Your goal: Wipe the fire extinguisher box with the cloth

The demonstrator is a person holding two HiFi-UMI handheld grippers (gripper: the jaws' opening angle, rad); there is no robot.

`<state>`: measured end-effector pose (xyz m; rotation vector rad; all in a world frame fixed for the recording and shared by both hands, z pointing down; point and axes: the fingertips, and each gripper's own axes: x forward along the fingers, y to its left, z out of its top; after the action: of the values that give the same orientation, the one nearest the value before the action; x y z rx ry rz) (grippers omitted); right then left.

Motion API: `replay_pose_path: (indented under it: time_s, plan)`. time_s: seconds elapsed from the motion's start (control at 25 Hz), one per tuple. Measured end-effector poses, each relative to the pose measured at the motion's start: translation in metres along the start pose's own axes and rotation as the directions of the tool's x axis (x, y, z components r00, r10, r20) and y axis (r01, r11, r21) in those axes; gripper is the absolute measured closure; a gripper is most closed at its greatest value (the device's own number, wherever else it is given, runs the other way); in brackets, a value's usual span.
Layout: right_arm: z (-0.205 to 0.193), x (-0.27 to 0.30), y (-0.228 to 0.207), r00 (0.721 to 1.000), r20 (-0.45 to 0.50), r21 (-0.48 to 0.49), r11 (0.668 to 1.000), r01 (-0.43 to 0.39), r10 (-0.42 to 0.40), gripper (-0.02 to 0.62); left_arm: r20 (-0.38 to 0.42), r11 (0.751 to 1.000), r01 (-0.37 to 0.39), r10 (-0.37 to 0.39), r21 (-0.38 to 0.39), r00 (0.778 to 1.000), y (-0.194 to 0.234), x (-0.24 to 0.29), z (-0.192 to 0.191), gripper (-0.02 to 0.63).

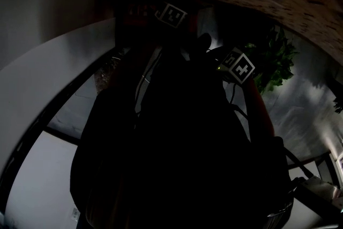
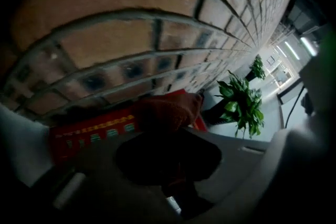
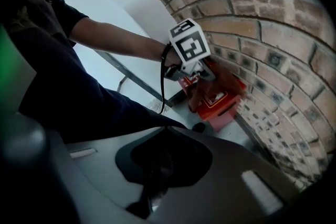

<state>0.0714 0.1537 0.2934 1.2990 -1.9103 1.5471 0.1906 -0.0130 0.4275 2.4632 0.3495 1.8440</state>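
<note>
One red box stands on the pale floor at the foot of the brick wall. One brownish-red cloth lies over its top. My left gripper is clenched on that cloth and presses it against the box. In the left gripper view the cloth bunches just beyond the jaws, and a strip of it runs back between them. The box's red front with yellow print shows to the left of the bunch. Nothing shows what the box holds.

My right gripper hangs back, near me and well apart from the box. Its jaws look drawn together with nothing between them, though the dark recess around them makes this hard to read.

Two marker cubes catch the light in the dim head view, one on the left and one on the right. My body is a dark shape below them.

Two green plants stand to the right of the box along the wall. One is near and sits in a dark pot. The other is farther down the corridor, and its pot is too small to make out.

My bare forearm reaches out of a dark sleeve to the left gripper, and one black cord hangs from the wrist.
</note>
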Motion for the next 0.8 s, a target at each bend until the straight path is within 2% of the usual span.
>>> replay_pose_path:
  time_s: [0.12,0.2,0.28,0.4,0.56,0.8]
  plan:
    - [0.014,0.007,0.003,1.000,-0.014,-0.036,0.999,-0.013,0.012,0.597,0.010,0.984,-0.108,0.111,-0.142,0.994,0.074,-0.025,-0.019,0.557]
    - [0.021,0.012,0.006,0.999,-0.031,-0.057,0.998,-0.026,0.025,0.597,-0.015,0.960,-0.171,0.172,-0.219,0.985,0.119,-0.036,-0.036,0.557]
    - [0.027,0.018,0.008,0.999,-0.043,-0.067,0.997,-0.036,0.033,0.597,-0.050,0.936,-0.232,0.227,-0.264,0.973,0.157,-0.044,-0.054,0.557]
    - [0.031,0.023,0.011,0.998,-0.055,-0.063,0.997,-0.046,0.042,0.597,-0.072,0.907,-0.309,0.302,-0.286,0.951,0.201,-0.050,-0.068,0.557]
    - [0.026,0.030,0.013,0.995,-0.082,-0.049,0.997,-0.051,0.047,0.597,-0.101,0.888,-0.339,0.324,-0.312,0.941,0.225,-0.043,-0.077,0.557]
    - [0.025,0.032,0.015,0.994,-0.098,-0.005,0.999,-0.051,0.050,0.597,-0.120,0.884,-0.397,0.379,-0.246,0.918,0.246,-0.030,-0.075,0.557]
